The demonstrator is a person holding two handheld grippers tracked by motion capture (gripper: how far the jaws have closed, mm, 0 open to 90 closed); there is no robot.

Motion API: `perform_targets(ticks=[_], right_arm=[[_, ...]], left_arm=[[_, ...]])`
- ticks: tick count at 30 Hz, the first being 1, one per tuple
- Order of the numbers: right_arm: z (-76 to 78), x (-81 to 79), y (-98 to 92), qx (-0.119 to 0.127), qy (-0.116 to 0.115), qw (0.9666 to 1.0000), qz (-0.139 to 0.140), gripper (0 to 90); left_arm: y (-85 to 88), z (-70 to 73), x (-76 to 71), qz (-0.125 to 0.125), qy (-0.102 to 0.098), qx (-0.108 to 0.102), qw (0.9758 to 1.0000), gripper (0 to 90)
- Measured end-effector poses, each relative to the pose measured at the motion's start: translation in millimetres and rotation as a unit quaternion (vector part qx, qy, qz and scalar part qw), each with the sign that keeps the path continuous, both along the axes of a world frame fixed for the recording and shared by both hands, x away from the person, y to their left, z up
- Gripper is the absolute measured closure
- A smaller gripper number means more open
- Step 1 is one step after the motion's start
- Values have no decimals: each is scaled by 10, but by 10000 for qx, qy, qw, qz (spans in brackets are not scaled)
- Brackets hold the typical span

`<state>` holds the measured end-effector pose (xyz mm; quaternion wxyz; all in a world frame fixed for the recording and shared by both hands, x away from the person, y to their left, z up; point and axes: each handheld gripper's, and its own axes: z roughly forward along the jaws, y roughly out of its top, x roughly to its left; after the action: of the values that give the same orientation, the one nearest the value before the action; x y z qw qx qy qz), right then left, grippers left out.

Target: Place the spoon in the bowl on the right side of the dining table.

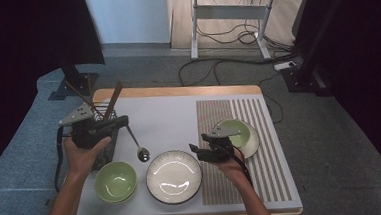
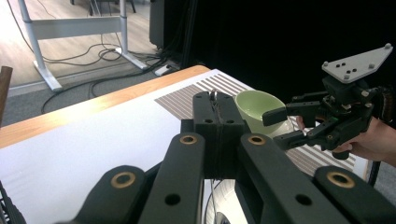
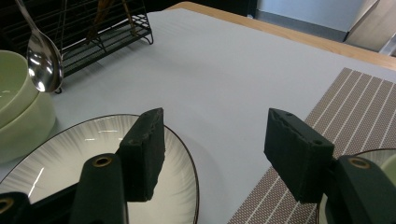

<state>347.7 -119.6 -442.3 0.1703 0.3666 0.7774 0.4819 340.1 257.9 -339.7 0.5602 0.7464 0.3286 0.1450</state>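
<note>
Above the white ribbed plate point(image 1: 173, 176), left gripper point(image 1: 123, 122) clamps shiny steel spoon point(image 1: 139, 145) by its handle tip; thin hold, may swing or slip. Right gripper point(image 1: 197, 149) jaws wide, empty.

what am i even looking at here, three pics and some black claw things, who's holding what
A person sits at a table with a hand-held two-jaw tool in each hand. The wide picture is shot from above; the other two come from cameras riding on each tool, looking along its black jaws. The left gripper is shut on the handle of a metal spoon, which hangs above the table beside a wire rack. The right gripper is open and holds nothing. On the table: a white plate, a green bowl to its left, and another green bowl on a striped mat.
</note>
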Motion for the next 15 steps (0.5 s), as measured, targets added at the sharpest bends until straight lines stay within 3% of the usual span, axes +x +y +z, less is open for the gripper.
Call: perform_targets(ticks=[15], right_arm=[[40, -48, 74, 135, -72, 9997, 205, 383]], left_arm=[[-149, -52, 1, -138, 47, 44, 9999, 898]])
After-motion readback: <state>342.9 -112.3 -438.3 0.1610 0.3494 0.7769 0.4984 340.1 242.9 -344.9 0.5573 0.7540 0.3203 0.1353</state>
